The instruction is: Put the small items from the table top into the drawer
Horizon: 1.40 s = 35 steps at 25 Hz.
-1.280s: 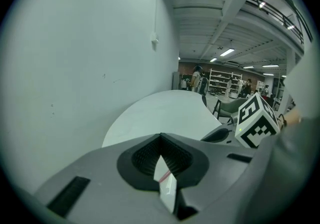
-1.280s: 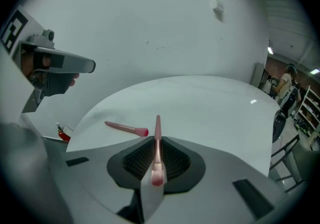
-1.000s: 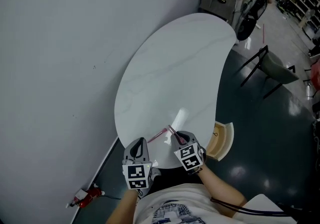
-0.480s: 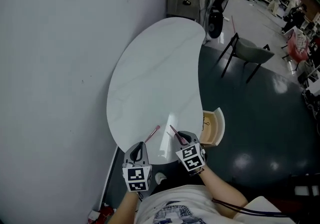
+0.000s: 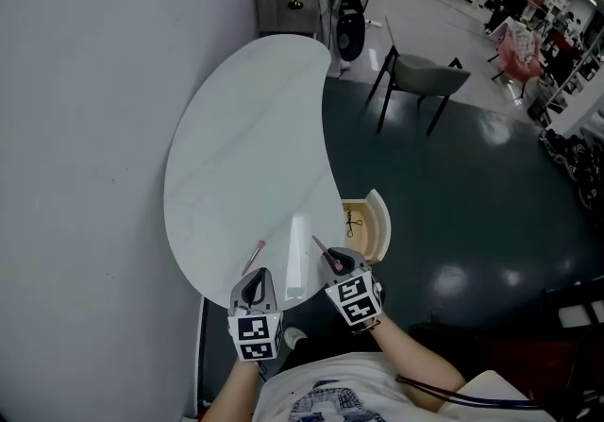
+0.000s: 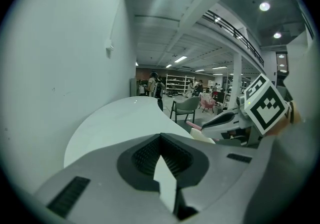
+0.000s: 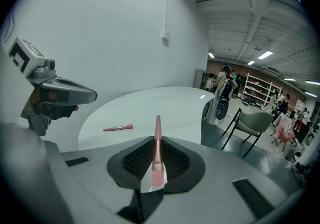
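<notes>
We grip one pink brush in the right gripper, with the left gripper clenched empty. Another brush lies by the tabletop's near edge, and the drawer is open.

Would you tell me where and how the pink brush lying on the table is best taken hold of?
Probably grip the pink brush mid-handle, fingers across its length, coming down from above on the left gripper's side: it lies flat, slim and straight, near the table's edge.

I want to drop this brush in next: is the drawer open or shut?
Open. In the head view the drawer sticks out from under the table, its pale inside showing.
</notes>
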Each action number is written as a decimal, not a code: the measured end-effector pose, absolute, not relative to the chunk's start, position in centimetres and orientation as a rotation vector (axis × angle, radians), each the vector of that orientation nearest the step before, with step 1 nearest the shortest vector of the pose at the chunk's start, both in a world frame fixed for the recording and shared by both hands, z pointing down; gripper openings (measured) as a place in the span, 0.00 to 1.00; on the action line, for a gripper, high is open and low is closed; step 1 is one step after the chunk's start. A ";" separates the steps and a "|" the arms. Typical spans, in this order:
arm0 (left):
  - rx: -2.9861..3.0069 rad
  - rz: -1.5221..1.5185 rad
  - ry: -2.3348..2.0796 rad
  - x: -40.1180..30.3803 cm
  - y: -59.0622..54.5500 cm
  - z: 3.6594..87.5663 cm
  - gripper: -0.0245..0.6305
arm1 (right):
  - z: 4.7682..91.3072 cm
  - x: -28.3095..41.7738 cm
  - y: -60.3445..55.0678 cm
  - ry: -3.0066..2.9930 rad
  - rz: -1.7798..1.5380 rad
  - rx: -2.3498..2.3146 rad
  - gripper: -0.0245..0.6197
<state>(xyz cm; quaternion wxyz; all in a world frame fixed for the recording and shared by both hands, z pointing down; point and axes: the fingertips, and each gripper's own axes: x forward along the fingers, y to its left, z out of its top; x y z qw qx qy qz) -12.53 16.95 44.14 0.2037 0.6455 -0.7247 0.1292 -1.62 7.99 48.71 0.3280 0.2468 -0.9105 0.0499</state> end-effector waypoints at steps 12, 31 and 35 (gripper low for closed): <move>1.844 0.419 -1.959 -6.8 10.6 45.3 0.06 | 50.3 5.2 1.8 -2.358 0.235 0.733 0.13; 1.767 0.532 -1.999 -1.1 -0.7 48.0 0.06 | 54.9 11.1 -7.7 -2.351 0.336 0.570 0.13; 1.751 0.531 -2.001 -0.7 -2.2 48.8 0.06 | 55.8 11.4 -8.7 -2.348 0.351 0.557 0.13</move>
